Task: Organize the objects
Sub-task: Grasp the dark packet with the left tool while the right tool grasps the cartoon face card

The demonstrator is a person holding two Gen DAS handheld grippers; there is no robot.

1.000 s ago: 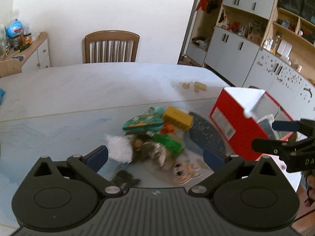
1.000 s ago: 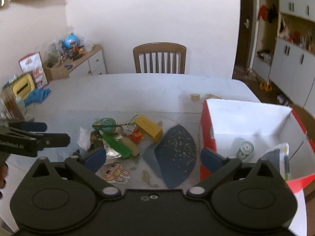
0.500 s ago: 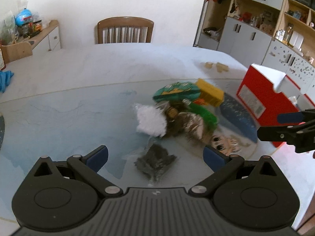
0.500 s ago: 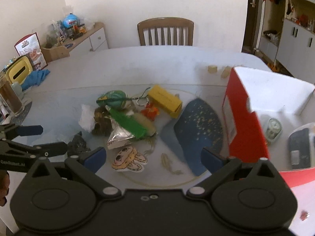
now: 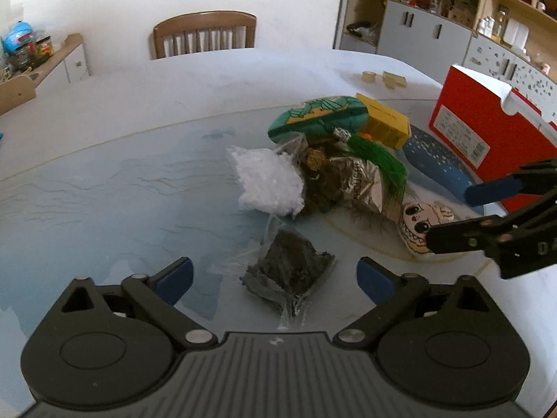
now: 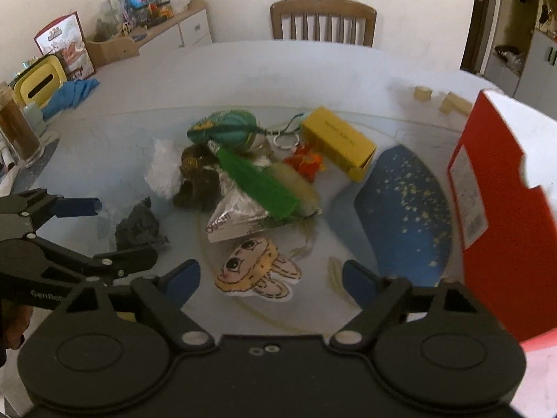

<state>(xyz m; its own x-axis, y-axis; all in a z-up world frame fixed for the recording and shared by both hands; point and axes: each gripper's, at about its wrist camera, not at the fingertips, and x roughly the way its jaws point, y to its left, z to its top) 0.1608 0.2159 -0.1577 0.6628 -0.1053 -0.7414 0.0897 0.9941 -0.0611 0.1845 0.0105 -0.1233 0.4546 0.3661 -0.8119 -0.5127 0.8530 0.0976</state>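
Observation:
A heap of small things lies on the glass tabletop, among them a teal pouch, a yellow box, a green tassel and white crumpled plastic. A dark crumpled bag lies nearest me, between the jaws of my left gripper. Those jaws are closing, and their pads stand clear of the bag. My right gripper hangs over a cartoon-face cutout. Its jaws are closing too, with the cutout between them untouched. A red open box stands at the right.
A blue gold-speckled piece lies between the heap and the red box. Two wooden blocks sit further back. A chair stands at the far edge. A yellow holder, a blue cloth and a glass jar crowd the left edge.
Both grippers have sunk toward the table. The left came over the dark bag. The right shifted left from the red box to the cartoon face. Both pairs of jaws have narrowed a little.

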